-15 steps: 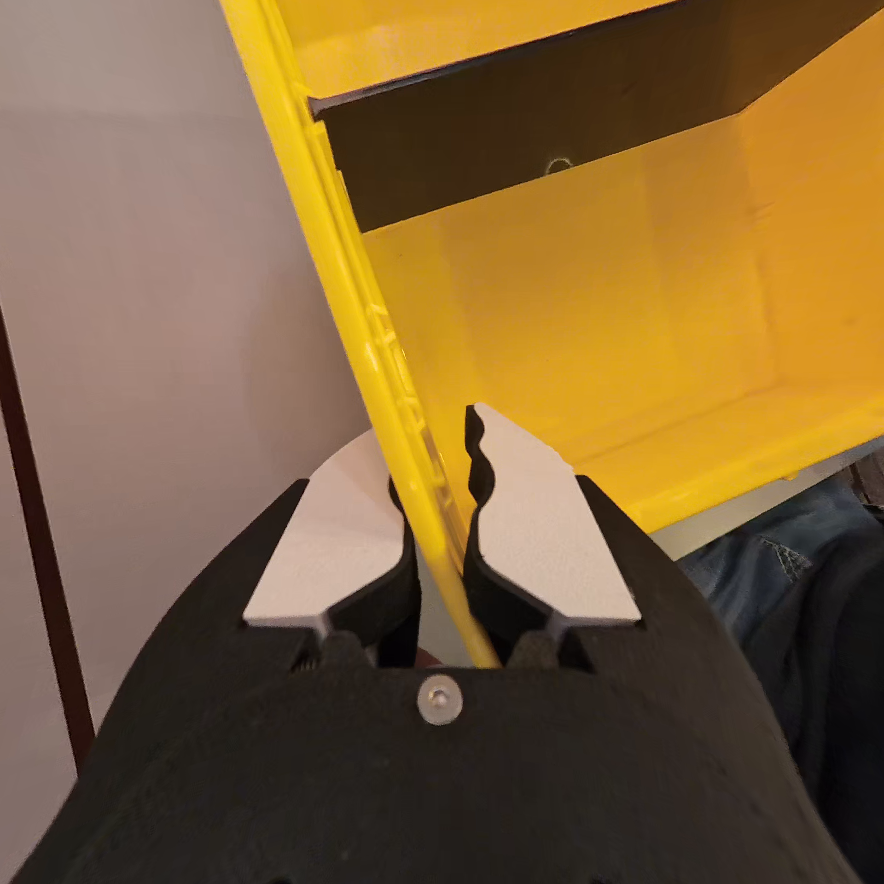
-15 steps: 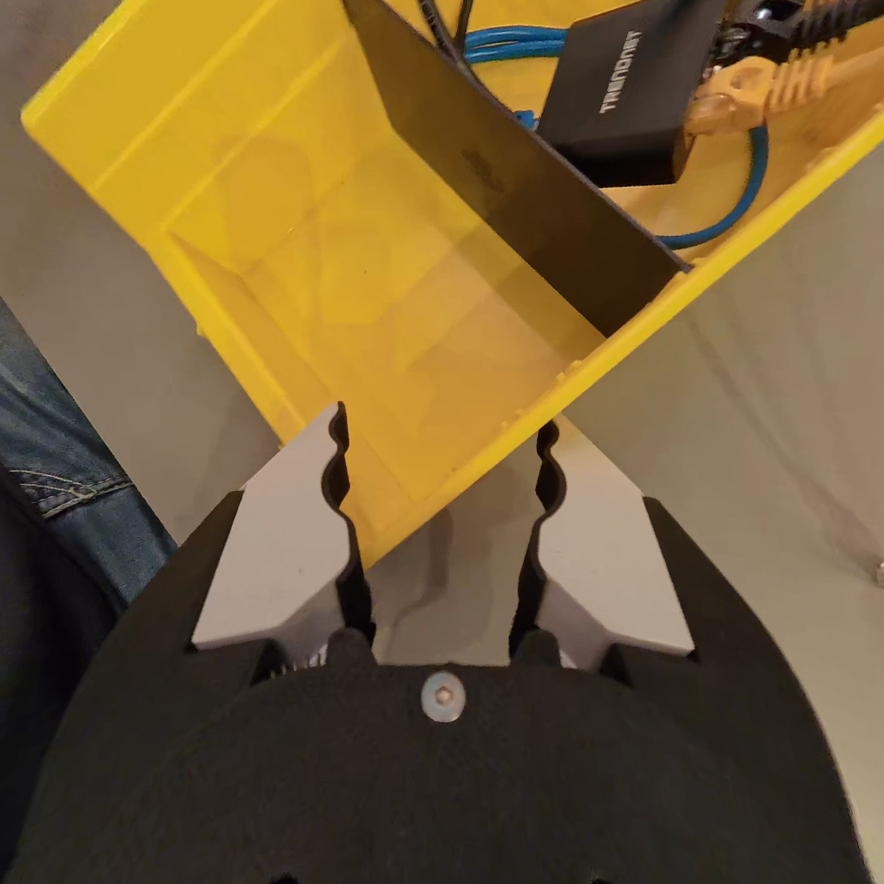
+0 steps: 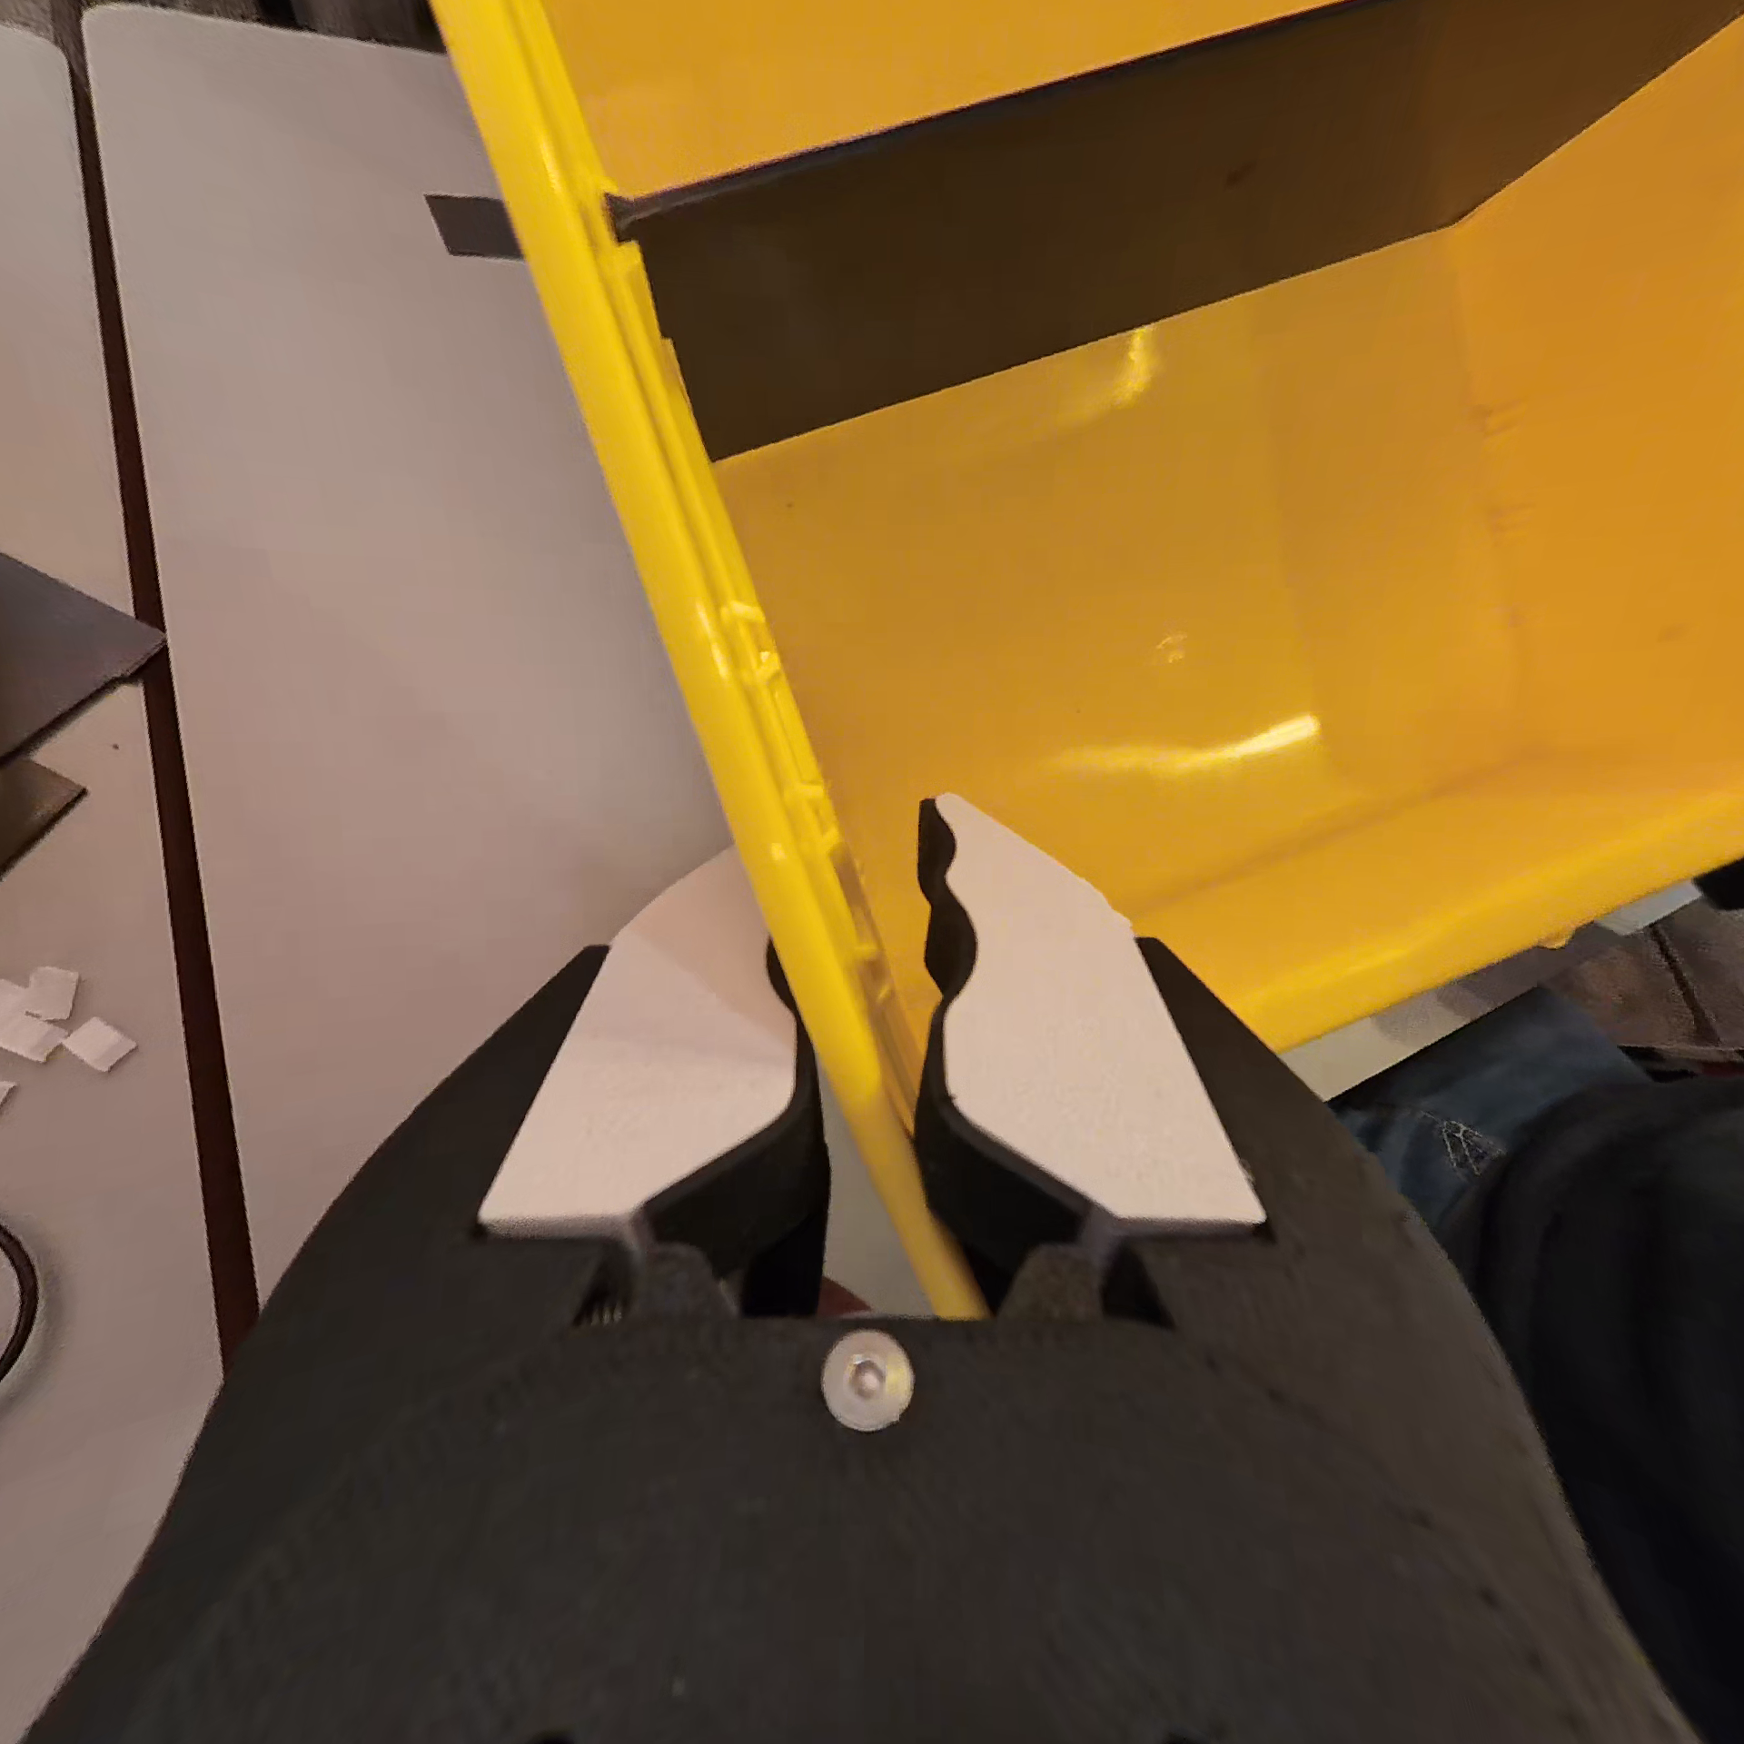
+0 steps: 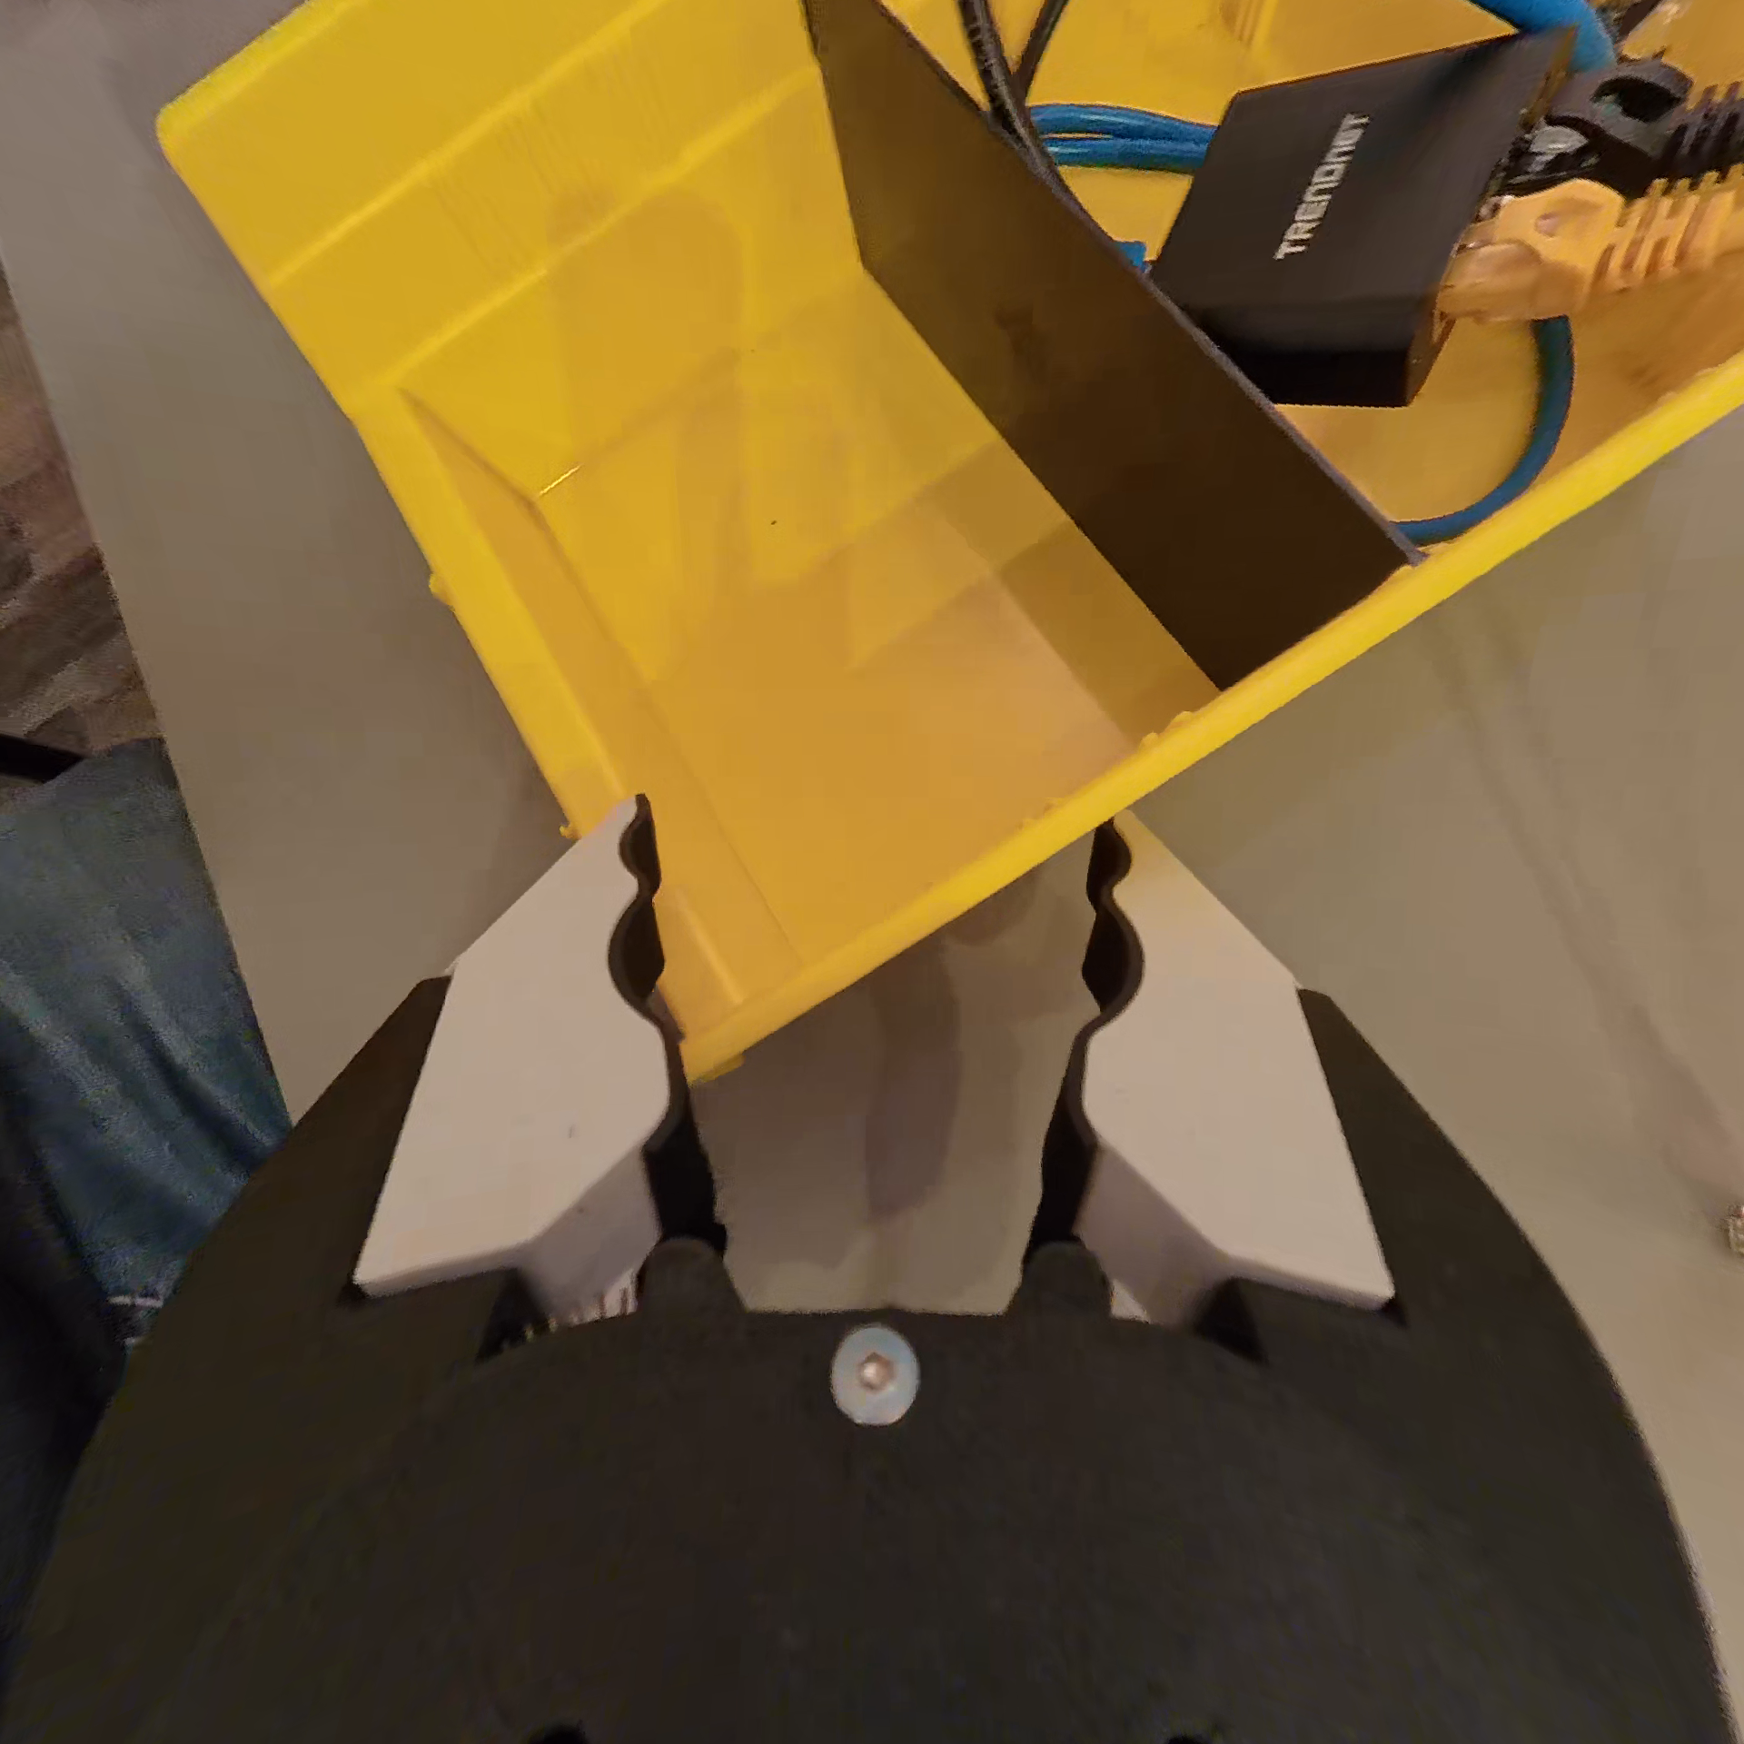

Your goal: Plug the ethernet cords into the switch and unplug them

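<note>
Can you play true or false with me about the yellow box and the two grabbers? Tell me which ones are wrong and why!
1. The left gripper has the yellow bin's side wall between its fingers. True.
2. The right gripper is squeezing a blue cable. False: it is open, with the bin's near corner between its fingers, and the blue cable lies far off behind the divider.
3. A black divider splits the bin into two parts. True.
4. The black switch sits in the part nearest the grippers. False: that part is empty; the switch is beyond the divider.
5. An orange plug lies beside the switch. True.
</note>
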### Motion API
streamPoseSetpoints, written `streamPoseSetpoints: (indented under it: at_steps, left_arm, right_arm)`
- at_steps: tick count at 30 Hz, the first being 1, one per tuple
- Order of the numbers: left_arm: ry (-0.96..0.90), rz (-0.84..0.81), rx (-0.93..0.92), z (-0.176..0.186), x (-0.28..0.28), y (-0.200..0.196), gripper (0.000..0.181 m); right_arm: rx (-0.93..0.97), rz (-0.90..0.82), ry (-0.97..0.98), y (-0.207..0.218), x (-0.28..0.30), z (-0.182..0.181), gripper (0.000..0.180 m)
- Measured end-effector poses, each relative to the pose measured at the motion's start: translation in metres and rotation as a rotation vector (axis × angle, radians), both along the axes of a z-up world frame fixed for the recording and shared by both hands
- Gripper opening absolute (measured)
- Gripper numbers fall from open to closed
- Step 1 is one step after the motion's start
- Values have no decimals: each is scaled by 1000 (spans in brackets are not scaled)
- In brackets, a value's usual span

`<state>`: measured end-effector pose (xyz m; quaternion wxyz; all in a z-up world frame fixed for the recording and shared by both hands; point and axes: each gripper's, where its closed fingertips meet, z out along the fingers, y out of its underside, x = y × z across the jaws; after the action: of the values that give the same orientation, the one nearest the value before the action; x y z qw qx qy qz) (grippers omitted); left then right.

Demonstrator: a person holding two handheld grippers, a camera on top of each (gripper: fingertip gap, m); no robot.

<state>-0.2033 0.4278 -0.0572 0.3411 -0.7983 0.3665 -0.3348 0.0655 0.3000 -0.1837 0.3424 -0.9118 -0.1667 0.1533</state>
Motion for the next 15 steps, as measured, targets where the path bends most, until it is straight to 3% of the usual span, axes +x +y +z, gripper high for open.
streamPoseSetpoints:
  at_steps: [7, 15]
  left_arm:
    - [-18, -19, 63, 29, 5, -16, 20]
    - [-51, -192, 109, 49, 94, -69, 19]
  right_arm:
    - [12, 136, 115, 21, -64, 20, 97]
    - [194, 171, 220, -73, -10, 100, 85]
